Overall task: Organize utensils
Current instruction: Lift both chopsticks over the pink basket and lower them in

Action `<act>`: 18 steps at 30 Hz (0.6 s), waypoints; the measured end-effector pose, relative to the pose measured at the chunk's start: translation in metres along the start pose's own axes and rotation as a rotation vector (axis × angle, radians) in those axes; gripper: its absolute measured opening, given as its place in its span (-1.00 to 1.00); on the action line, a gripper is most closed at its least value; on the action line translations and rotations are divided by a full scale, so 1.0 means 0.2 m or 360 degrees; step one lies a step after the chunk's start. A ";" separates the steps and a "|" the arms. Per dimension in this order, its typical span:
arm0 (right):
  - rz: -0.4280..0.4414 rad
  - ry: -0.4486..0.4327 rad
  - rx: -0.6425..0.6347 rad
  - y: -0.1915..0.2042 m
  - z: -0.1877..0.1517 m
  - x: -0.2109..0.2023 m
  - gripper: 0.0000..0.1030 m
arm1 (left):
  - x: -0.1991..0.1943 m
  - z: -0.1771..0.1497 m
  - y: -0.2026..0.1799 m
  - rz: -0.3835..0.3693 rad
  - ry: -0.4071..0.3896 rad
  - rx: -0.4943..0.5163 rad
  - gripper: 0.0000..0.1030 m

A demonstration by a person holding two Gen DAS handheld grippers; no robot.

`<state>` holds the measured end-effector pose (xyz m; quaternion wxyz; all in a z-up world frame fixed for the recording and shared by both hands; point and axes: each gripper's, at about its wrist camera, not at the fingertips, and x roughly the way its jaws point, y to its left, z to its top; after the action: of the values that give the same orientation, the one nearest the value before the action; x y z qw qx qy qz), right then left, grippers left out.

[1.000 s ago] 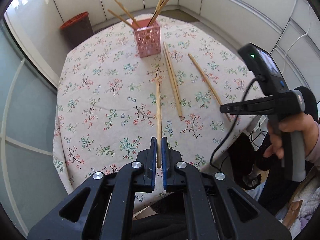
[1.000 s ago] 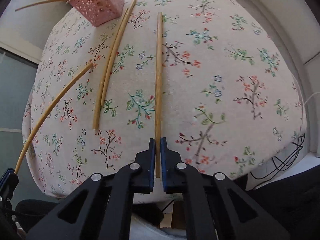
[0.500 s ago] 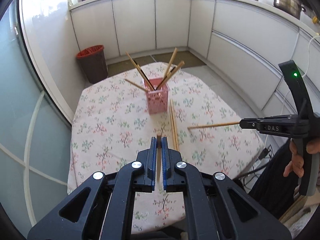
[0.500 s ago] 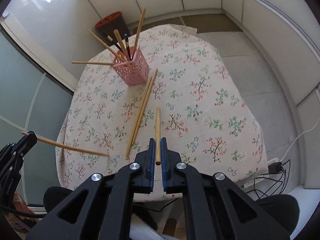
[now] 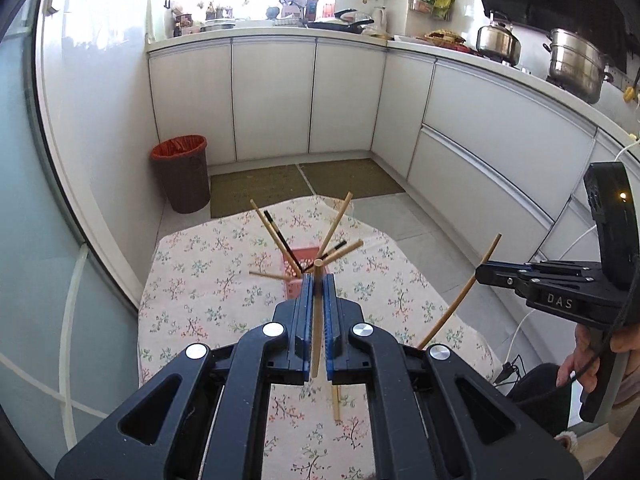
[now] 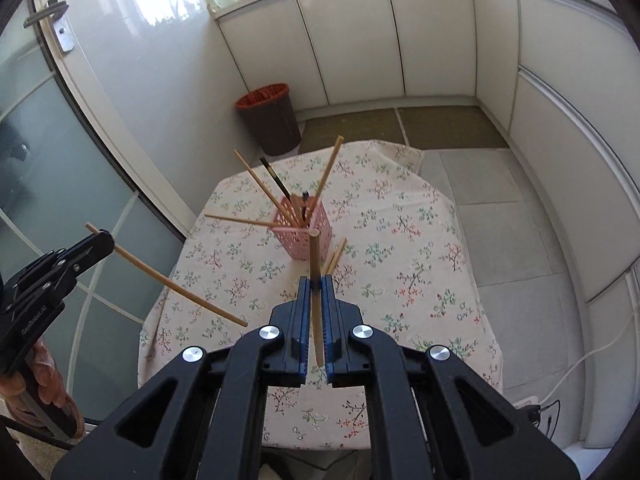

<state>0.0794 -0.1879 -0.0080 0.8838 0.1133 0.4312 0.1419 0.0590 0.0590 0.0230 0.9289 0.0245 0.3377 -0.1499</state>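
- Seen first from the left wrist camera, the left gripper (image 5: 318,304) fills the lower centre of the frame, its blue pads clamped narrow on a wooden chopstick (image 5: 317,320) that runs up between them toward mid-frame.
- Behind the chopstick's tip, at mid-frame, the pink holder (image 5: 294,276) stands on the floral tablecloth (image 5: 200,292), several wooden and dark chopsticks fanning out of it.
- At the right edge, the right gripper (image 5: 480,271) points left, pinching a second chopstick (image 5: 464,296) that slants from upper right down to lower left, clear of the cloth; a hand (image 5: 592,360) holds its handle lower down.
- One loose chopstick (image 5: 335,402) shows on the cloth through the gap under the left gripper.
- A brown bin (image 5: 184,178) with a red liner stands on the floor at the left, and steel pots (image 5: 576,64) sit on the counter at the upper right.
- Next, from the right wrist camera, the right gripper (image 6: 316,300) sits low in the centre, pads closed narrow on its chopstick (image 6: 315,280), whose tip overlaps the pink holder (image 6: 320,232) at mid-frame.
- Just right of the holder, two chopsticks (image 6: 336,256) lie together on the cloth.
- At the left edge, the left gripper (image 6: 106,238) grips its chopstick (image 6: 180,284), which slopes down to the right above the table's near left corner.
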 end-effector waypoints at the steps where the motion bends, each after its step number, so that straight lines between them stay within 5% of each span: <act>1: 0.0013 -0.0031 -0.0010 0.01 0.04 -0.03 -0.89 | 0.00 0.05 0.00 0.0007 -0.0024 -0.0003 -0.92; 12: 0.0281 -0.0200 -0.0019 0.10 0.53 -0.34 -0.89 | 0.04 0.47 -0.01 0.0017 -0.0188 -0.0028 -0.92; 18: 0.0226 -0.0354 -0.0048 0.16 0.73 -0.37 -0.89 | 0.18 0.58 0.01 0.0028 -0.0196 -0.0064 -0.92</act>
<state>0.1466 -0.1943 0.1438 0.9155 0.1452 0.3193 0.1971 0.1577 0.0350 0.0897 0.9495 -0.0003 0.2826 -0.1361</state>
